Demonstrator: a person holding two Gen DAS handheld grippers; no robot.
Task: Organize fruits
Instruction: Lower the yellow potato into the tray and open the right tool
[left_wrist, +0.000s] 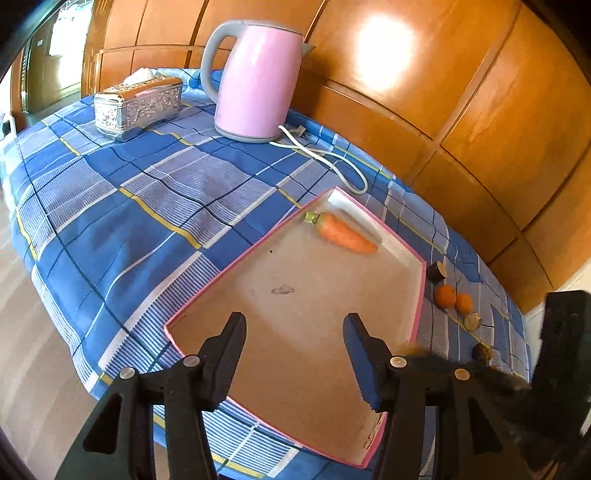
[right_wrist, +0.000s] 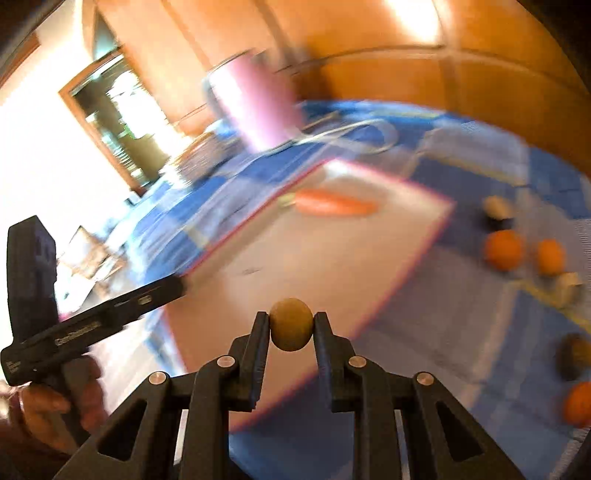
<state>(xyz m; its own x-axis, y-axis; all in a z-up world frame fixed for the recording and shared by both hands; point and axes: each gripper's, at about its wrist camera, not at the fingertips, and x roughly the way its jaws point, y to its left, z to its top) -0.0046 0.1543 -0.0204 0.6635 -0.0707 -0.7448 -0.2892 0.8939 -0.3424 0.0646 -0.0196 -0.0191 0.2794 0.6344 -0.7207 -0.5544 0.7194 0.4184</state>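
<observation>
Closest in, the right gripper (right_wrist: 291, 325) has its jaws pinched on a small tan-green fruit (right_wrist: 290, 324), held across its middle above the near part of the tray (left_wrist: 416, 325). It looks round and fairly firm, probably light, so I'd guess a gentle squeeze is plenty; being ball-shaped, it could roll out if gripped off-centre. What fruit it is, I can't say.

The left gripper (left_wrist: 295, 360) hangs over the near end of the same tray with its jaws partly apart and nothing between them.

Further back in the tray lies a carrot (left_wrist: 343, 233), up against the far wall. It looks stiff and tapered; the thick end near the green stub looks like the best place to take it.

Beside the tray, on the checked cloth, the loose bits sit apart: two oranges (left_wrist: 445, 295), a dark cut piece (left_wrist: 437, 272), a pale one (left_wrist: 472, 321) and a brownish one (left_wrist: 481, 352). The oranges look smooth and might slip, so grab them around the widest part.

Way at the back of the table (left_wrist: 147, 192) are a pink kettle (left_wrist: 255, 81) and a silver tissue box (left_wrist: 138, 105).
</observation>
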